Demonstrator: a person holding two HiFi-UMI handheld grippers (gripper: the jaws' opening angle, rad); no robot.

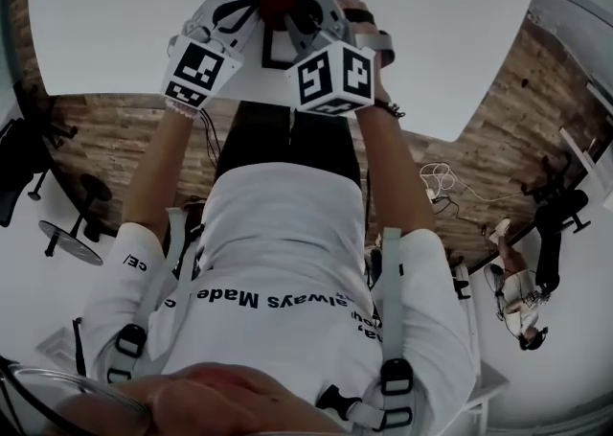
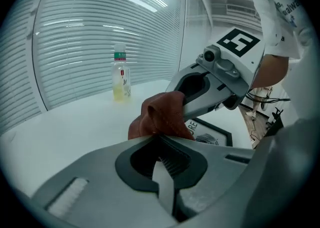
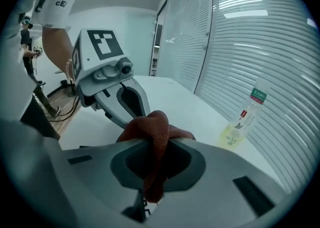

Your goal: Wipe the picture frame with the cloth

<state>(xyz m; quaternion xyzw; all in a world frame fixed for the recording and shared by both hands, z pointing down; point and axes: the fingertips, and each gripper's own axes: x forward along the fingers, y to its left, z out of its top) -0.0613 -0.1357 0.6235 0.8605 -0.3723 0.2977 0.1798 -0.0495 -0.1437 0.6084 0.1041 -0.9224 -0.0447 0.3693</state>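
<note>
Right gripper point(image 3: 155, 144) is clenched on the cloth point(image 3: 150, 122); a fold runs between its jaws and hangs below them. Left gripper point(image 2: 165, 144) has its jaws drawn together at the same bundle and appears to pinch an edge of it.

The cloth is held bunched between both grippers, above the tabletop point(image 1: 124, 22) and over the near edge of the picture frame point(image 2: 212, 134), which lies flat.

Handling, as a judgement: the cloth is soft, light and limp. It is best gripped on a thick fold so that a pad of fabric projects past the jaw tips. The frame is stiff, probably glazed and light, and it may slide on the smooth tabletop under a wipe.

Container: a clear bottle point(image 2: 120, 79) stands upright, well apart, holding a little yellowish liquid.
</note>
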